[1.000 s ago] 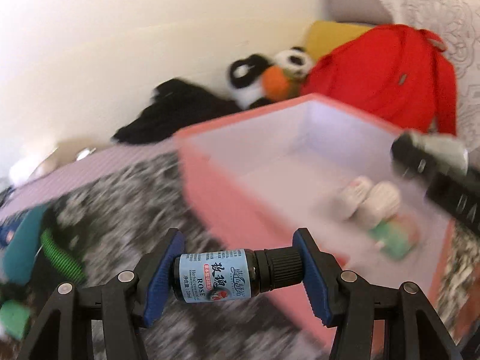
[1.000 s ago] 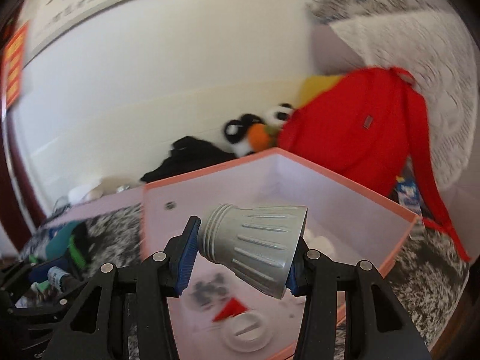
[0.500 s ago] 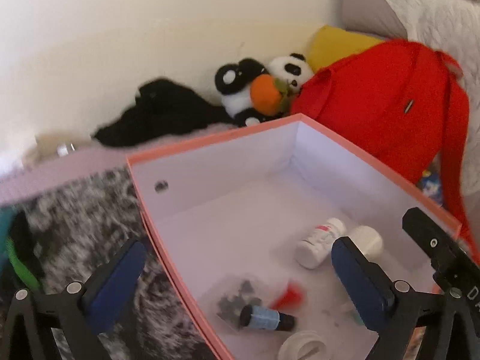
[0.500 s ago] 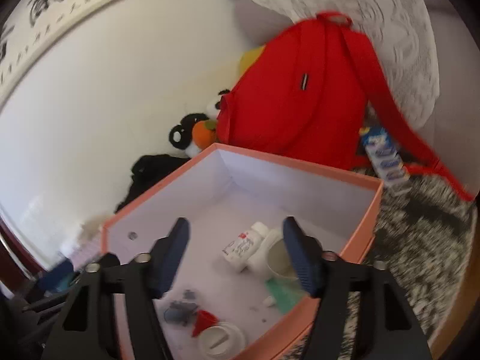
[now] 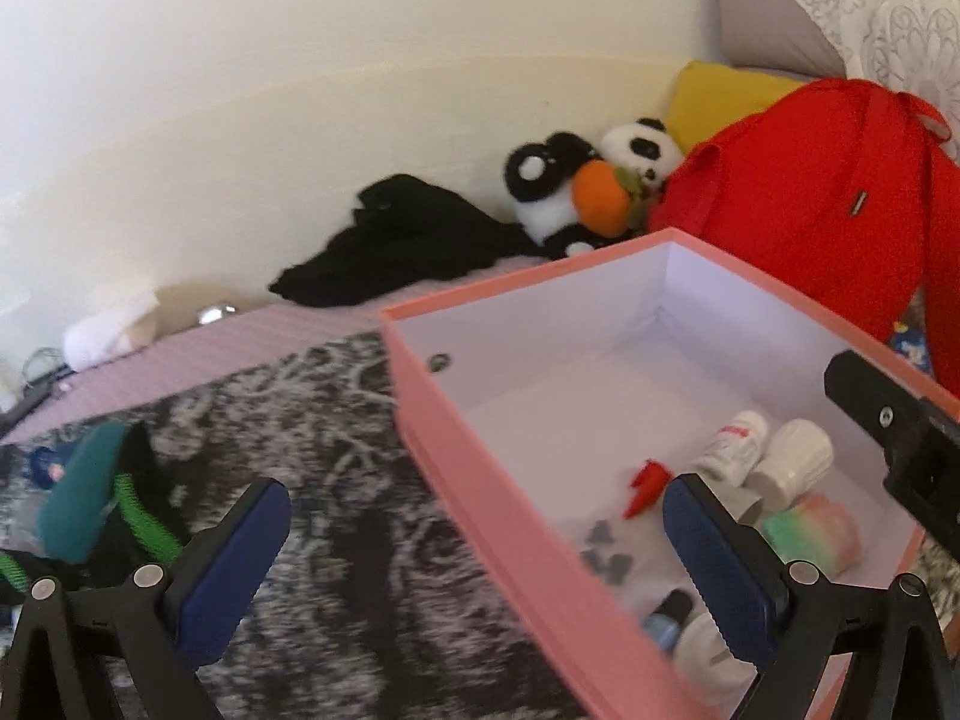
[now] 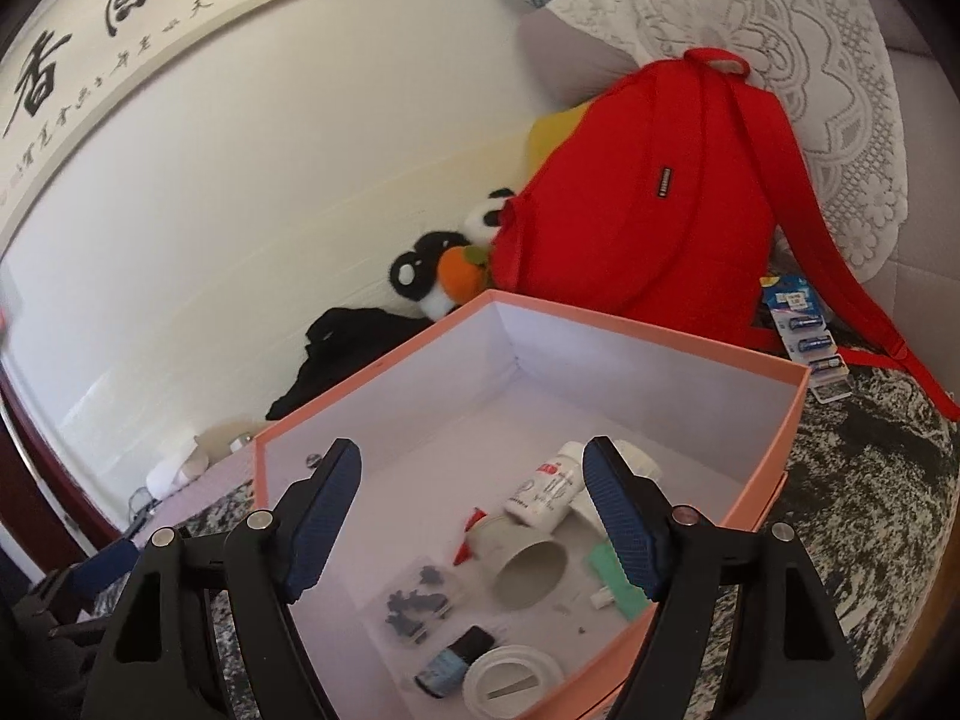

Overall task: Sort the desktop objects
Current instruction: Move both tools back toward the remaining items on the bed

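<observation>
The pink box [image 5: 474, 468] with a white inside holds the sorted items. A small blue-labelled bottle [image 6: 453, 663] lies near its front wall, next to a white lid [image 6: 510, 684]. A grey cup [image 6: 528, 564] lies on its side in the middle, against a white pill bottle [image 6: 546, 486]. My left gripper [image 5: 477, 570] is open wide and empty, straddling the box's near left wall. My right gripper [image 6: 474, 519] hangs open and empty above the inside of the box [image 6: 660, 334]. In the left wrist view the blue bottle [image 5: 666, 618] shows blurred beside the right finger.
Also in the box are a red cone [image 6: 471, 534], a bag of dark bits [image 6: 417, 600] and a green piece [image 6: 618, 576]. Behind it stand a red backpack [image 6: 648, 204], a panda plush [image 5: 600, 186] and black cloth [image 5: 408, 240]. A battery pack [image 6: 804, 330] lies right; green-teal items [image 5: 84, 504] lie left.
Both grippers have opened. The left one let go of the blue-labelled bottle and the right one of the grey cup; both now lie in the box. The left view has swung left.
</observation>
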The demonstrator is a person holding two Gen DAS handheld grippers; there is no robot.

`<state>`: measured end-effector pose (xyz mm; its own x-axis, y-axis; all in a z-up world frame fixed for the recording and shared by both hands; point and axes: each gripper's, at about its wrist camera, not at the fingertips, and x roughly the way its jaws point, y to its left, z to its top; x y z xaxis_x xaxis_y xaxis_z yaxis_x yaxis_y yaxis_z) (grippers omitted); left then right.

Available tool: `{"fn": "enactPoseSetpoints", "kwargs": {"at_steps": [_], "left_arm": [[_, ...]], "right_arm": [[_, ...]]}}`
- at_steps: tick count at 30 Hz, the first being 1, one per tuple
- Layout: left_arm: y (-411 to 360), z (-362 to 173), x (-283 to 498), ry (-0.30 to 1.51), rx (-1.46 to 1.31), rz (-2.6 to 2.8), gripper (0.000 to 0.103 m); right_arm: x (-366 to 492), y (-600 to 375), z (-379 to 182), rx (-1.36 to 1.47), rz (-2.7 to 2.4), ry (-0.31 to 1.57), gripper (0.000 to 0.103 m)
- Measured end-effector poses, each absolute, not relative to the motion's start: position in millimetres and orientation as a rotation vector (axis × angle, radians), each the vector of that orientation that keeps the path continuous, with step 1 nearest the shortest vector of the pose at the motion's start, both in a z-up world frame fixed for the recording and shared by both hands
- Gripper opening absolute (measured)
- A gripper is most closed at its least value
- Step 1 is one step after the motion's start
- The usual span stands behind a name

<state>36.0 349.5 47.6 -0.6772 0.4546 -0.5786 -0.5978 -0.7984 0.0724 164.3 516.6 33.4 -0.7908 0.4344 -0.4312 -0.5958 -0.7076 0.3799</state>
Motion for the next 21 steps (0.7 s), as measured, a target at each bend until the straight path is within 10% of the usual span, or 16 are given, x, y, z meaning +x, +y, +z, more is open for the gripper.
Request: {"fn": "enactPoseSetpoints", "kwargs": {"at_steps": [21], "left_arm": [[75,-46,-27,0.2,-1.039,2.765,0.102]], "right_arm": [[83,336,43,-0.476,2.733,0.464,0.08]]}}
